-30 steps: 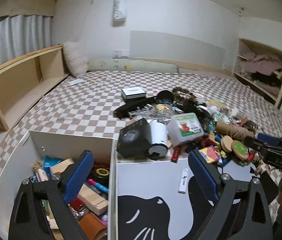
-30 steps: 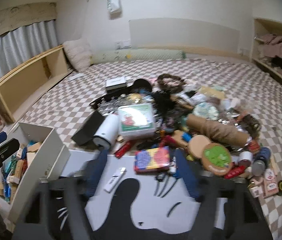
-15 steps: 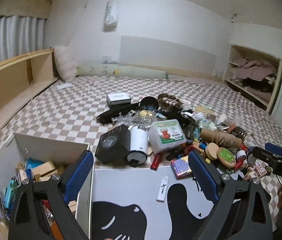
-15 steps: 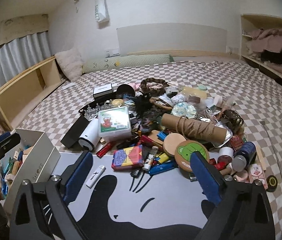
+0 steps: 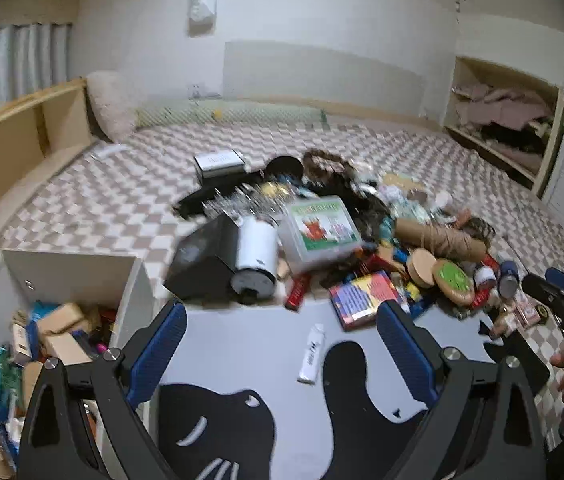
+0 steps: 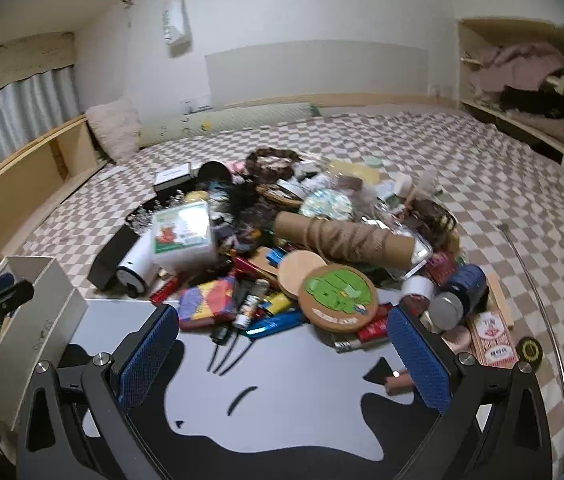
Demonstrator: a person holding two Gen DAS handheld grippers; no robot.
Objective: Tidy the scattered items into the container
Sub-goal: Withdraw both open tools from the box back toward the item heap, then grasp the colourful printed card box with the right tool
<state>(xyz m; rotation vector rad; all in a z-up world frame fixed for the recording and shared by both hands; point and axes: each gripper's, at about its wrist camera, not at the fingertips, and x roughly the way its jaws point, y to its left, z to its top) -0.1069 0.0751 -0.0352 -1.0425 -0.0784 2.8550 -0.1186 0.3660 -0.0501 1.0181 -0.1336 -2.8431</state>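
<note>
A white open box at the left holds several small items; it also shows in the right wrist view. A heap of scattered items lies on the checkered bed: a white lighter, a colourful card box, a clear plastic case, a round green coaster, a cardboard tube. My left gripper is open and empty above the grey cat mat, near the lighter. My right gripper is open and empty just in front of the heap.
A grey mat with a black cat print lies under both grippers. A wooden shelf runs along the left side. A pillow and a bolster lie at the far wall. An alcove with clothes is at the right.
The left gripper has swung right, away from the box and toward the mat and lighter. The right gripper has moved forward, closer to the heap. Both stayed open.
</note>
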